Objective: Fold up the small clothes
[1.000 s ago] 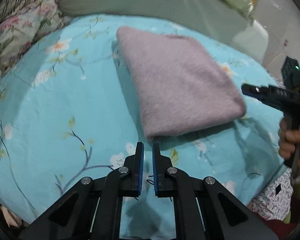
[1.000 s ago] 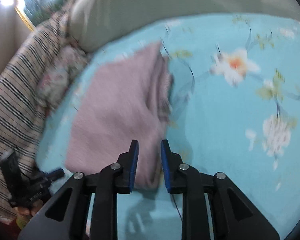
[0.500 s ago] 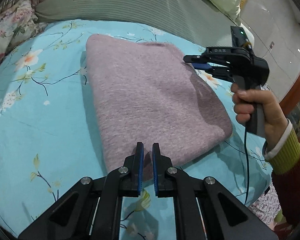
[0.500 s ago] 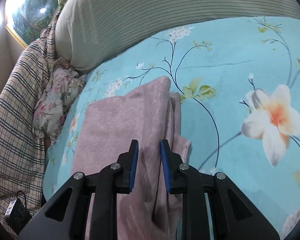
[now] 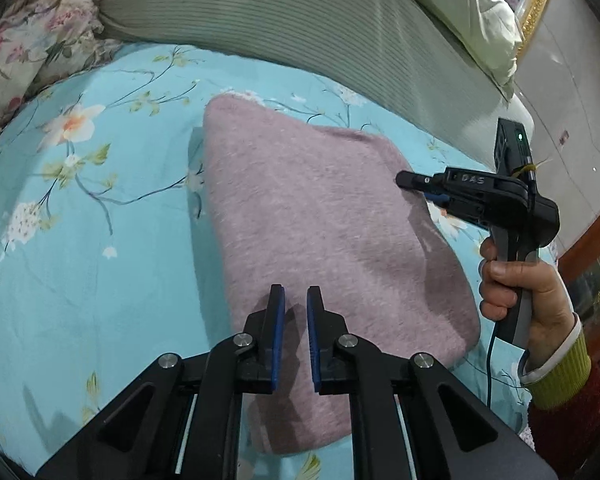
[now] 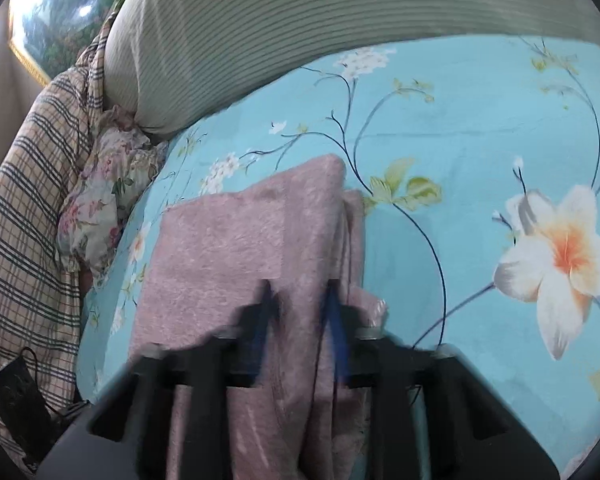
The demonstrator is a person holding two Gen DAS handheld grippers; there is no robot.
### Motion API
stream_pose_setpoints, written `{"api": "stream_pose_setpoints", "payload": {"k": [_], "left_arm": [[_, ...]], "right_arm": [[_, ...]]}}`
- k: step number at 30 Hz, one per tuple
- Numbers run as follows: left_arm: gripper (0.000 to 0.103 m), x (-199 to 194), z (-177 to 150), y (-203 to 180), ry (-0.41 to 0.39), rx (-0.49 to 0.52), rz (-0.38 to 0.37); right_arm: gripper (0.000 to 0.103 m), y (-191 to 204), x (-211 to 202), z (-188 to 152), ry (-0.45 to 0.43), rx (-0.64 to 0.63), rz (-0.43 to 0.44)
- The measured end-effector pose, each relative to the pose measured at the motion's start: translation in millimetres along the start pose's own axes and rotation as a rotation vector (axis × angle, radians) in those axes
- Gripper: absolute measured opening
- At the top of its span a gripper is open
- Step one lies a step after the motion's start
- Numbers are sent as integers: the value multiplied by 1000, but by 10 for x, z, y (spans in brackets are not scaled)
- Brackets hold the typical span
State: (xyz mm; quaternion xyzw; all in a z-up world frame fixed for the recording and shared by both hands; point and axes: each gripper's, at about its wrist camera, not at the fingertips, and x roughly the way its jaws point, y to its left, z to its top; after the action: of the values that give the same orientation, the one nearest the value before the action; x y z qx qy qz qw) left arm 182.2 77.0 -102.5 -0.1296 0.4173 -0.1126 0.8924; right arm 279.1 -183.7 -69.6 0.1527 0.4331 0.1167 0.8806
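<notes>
Pink garment (image 5: 320, 248) lies folded into a compact stack on the bed (image 5: 100, 240); left gripper (image 5: 295, 300) jaws clenched empty, right gripper (image 6: 298, 300) jaws just closing on the stack's layered edge, final fold or tidy-up likely remaining.

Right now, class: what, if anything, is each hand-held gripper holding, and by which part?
Left hand-held gripper: nothing, shut above the pink garment. Right hand-held gripper: jaws have just been closing around the garment's layered side edge; a firm hold cannot be told.

Even, soft indoor light; faint shadows under my fingers (image 5: 276, 332). Left view sharp. Right view: my fingers (image 6: 334, 328) smeared by motion blur (background crisp). Fisheye bending, dark corners.
</notes>
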Motion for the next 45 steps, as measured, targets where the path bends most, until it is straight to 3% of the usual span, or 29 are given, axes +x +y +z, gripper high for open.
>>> {"api": "stream_pose_setpoints", "payload": {"k": [4, 11, 13, 15, 18, 21, 22, 24, 27, 29, 33, 38, 42, 45], "left_arm": [[10, 24, 25, -83, 7, 44, -11], [10, 246, -49, -123, 57, 48, -6], [10, 275, -46, -119, 75, 54, -9], [10, 211, -13, -133, 75, 67, -9], [11, 111, 107, -107, 35, 59, -11], [11, 200, 376, -11, 20, -11, 10], [11, 238, 426, -2, 19, -24, 18], [11, 408, 546, 62, 27, -44, 35], [13, 641, 522, 190, 85, -69, 41], [12, 723, 482, 259, 92, -87, -3], [12, 733, 484, 183, 85, -36, 35], [12, 550, 449, 100, 70, -18, 48], [9, 195, 247, -3, 30, 17, 1], [9, 37, -71, -91, 60, 38, -41]], "right_arm": [[3, 45, -480, 102, -155, -17, 6], [3, -311, -23, -74, -2, 26, -117], [3, -326, -58, -73, -12, 47, -195], [5, -228, -286, -31, -84, 48, -246], [5, 59, -512, 19, -174, 19, -182], [5, 368, -243, 57, -84, -36, -16], [5, 416, -73, 50, -43, -48, -9], [5, 352, 172, 41, -10, -61, -91], [0, -66, 422, 13, 32, 31, -174], [0, -297, 459, -30, 10, 87, -103], [0, -238, 431, -46, -7, 38, -140], [0, -262, 237, -72, -15, 85, -94], [4, 0, -235, -341, -54, 10, -19], [4, 149, -421, -693, -10, -61, 14]]}}
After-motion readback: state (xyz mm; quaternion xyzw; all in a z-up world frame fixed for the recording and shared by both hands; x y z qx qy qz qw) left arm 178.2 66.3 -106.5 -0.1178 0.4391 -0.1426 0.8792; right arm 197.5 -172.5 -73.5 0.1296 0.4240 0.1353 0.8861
